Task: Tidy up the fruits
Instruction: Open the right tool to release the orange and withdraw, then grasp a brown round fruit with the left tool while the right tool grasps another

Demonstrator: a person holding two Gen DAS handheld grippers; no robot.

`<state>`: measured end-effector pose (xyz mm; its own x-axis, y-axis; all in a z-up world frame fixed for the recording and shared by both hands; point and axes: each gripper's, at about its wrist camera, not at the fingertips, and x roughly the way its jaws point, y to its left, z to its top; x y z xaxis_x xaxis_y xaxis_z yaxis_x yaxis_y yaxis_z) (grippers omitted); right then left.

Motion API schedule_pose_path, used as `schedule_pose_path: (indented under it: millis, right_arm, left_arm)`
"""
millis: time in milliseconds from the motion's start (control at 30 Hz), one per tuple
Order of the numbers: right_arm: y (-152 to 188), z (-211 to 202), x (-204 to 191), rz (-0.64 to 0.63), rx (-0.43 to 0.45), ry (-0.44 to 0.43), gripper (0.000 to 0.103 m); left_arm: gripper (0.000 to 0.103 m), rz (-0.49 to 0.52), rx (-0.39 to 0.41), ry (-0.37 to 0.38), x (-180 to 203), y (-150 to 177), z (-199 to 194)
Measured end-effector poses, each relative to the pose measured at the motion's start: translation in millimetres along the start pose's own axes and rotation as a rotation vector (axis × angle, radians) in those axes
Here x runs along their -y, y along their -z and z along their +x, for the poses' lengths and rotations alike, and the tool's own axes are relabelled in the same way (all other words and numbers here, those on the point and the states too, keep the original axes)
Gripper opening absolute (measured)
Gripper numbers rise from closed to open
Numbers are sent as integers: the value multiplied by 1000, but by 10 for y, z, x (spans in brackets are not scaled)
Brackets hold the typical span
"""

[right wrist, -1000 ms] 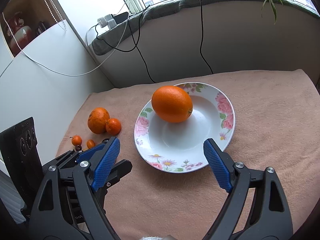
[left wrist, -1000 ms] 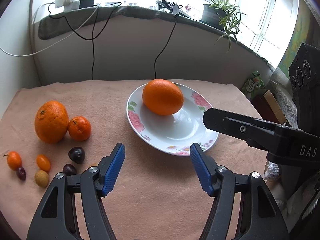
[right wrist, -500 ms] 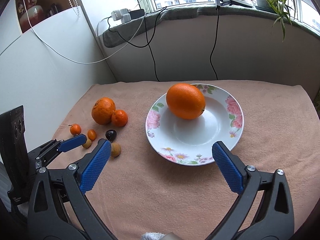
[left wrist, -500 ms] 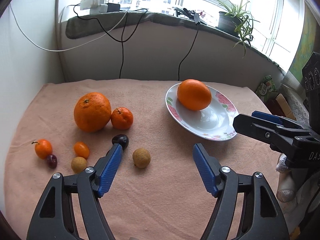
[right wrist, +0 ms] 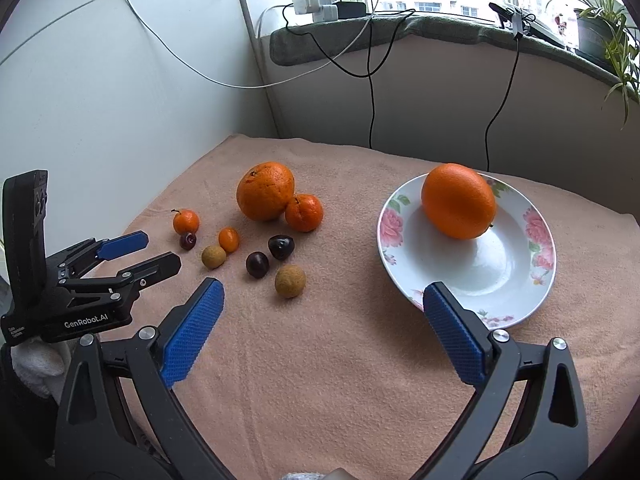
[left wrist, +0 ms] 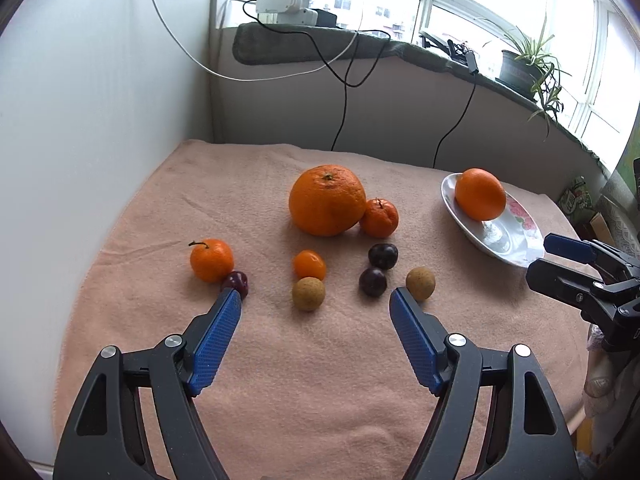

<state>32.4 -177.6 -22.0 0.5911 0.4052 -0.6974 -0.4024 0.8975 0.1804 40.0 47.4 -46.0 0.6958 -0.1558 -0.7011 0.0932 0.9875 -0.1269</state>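
One orange (right wrist: 458, 201) lies in the floral plate (right wrist: 536, 272) at 2 o'clock in the right wrist view; the rest is unsorted on the peach cloth (right wrist: 320, 360): a large orange (left wrist: 327, 200) touching a mandarin (left wrist: 379, 218) at 12 o'clock in the left wrist view, below them kumquats, dark cherries and longans; judged roughly a tenth done. Left gripper (left wrist: 316, 296) spread and widening, nothing between its pads; right gripper (right wrist: 320, 292) wide, narrowing slightly, likewise empty.

free: bare cloth (left wrist: 320, 380) before fingers | obstacles: clustered small fruits (left wrist: 308, 294), plate (right wrist: 516, 280) right
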Motion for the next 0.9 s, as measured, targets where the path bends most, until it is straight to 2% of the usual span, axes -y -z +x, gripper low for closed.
schedule_pose_path:
  millis: [133, 167, 267, 367, 567, 700, 900]
  right_arm:
    - [25, 142, -116, -16, -41, -28, 87]
    - [31, 186, -131, -13, -55, -36, 81]
    - [59, 315, -174, -8, -93, -54, 68]
    - [90, 420, -226, -28, -118, -44, 60]
    - [112, 558, -264, -39, -151, -43, 53]
    - [100, 633, -287, -51, -169, -49, 45]
    - [71, 798, -265, -35, -187, -41, 42]
  left_arm:
    - [77, -65, -22, -1, -270, 83, 24]
    - [76, -76, -27, 0, -314, 106, 33]
    - [65, -94, -42, 12, -384, 159, 67]
    - [61, -102, -53, 33, -399, 196, 108]
    - [48, -107, -87, 100, -314, 181, 252]
    - [44, -113, -103, 132, -265, 145, 341]
    - [37, -118, -120, 148, -237, 117, 437]
